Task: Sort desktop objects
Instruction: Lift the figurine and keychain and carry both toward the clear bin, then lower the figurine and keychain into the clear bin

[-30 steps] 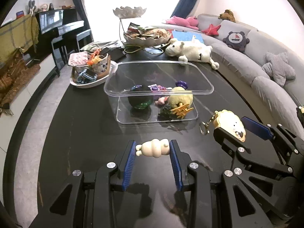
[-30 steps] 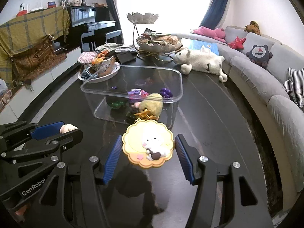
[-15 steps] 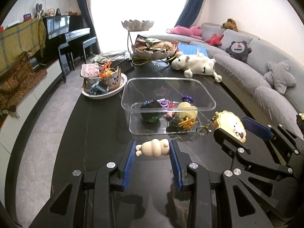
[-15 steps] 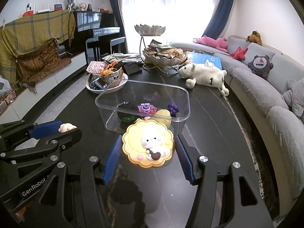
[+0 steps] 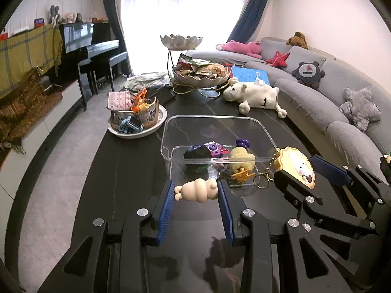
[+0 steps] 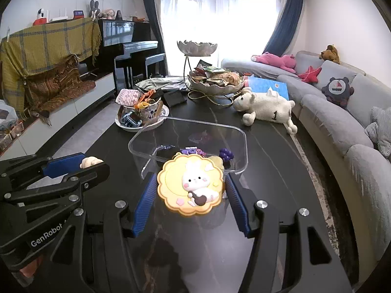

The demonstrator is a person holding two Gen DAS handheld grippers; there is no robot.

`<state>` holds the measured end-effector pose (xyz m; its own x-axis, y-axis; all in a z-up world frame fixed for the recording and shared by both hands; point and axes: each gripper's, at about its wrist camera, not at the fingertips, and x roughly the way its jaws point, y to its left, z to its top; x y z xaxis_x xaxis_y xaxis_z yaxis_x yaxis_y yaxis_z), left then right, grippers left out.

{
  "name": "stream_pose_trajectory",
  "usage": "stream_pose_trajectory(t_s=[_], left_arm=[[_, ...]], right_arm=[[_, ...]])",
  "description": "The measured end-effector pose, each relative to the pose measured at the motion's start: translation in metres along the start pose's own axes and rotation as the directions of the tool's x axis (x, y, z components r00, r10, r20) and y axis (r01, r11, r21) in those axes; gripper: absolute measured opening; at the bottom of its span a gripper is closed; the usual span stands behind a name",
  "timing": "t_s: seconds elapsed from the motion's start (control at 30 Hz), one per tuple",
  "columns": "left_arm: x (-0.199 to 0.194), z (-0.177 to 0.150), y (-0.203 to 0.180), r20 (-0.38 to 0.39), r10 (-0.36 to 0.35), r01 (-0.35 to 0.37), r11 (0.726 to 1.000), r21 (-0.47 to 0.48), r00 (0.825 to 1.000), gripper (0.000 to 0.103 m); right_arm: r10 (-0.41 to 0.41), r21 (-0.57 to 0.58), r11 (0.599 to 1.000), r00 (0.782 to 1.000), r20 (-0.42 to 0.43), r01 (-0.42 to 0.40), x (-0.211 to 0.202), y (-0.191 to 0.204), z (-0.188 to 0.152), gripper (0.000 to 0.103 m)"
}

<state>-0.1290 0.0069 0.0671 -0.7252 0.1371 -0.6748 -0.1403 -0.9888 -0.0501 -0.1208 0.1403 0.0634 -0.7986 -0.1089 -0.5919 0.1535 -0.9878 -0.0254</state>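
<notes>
The left gripper is clamped on a small cream figurine, which lies sideways between the blue pads, feet toward the left pad, lifted clear of the dark table. Just beside it, the right gripper pinches a round yellow rabbit keychain by its scalloped edges, face up and tilted slightly; in the left wrist view its gold ring and chain dangle from the charm's upper edge toward the box.

Taking the clear plastic box as the landmark: both grippers hang on its near side, just short of its near wall, the left one in front of its middle and the right one off its near right corner. Inside the box, gathered against the near wall, lie a dark ball, a purple toy, a purple grape charm, a pale yellow soft toy and a small orange plane; the far half of the box is bare.

Beyond the box's far left corner stands a white plate carrying a patterned bowl stuffed with odds and ends. Beyond its far right corner lies a white plush sheep on its side. Further behind the box rises a two-tier lotus-shaped stand, its lower dish heaped with packets. To the box's right, past the table edge, curves a grey sofa with cushions and plush toys; to its far left stands a black piano.
</notes>
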Motion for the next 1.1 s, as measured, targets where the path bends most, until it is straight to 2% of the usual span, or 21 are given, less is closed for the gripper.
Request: stream_pose_trajectory(t_s=[0.53,1.1], left_arm=[[0.014,0.032,-0.009,0.035,0.008,-0.01,0.999,0.034,0.999,0.031],[0.043,0.075,-0.011,0.059,0.024,-0.028,0.997,0.07,0.998,0.031]], right_arm=[[-0.035,-0.015,0.999,0.999,0.026,0.035,0.01,-0.01,0.028,0.055],[-0.05,-0.019,0.999,0.998,0.025,0.05,0.045,-0.025,0.067,0.055]])
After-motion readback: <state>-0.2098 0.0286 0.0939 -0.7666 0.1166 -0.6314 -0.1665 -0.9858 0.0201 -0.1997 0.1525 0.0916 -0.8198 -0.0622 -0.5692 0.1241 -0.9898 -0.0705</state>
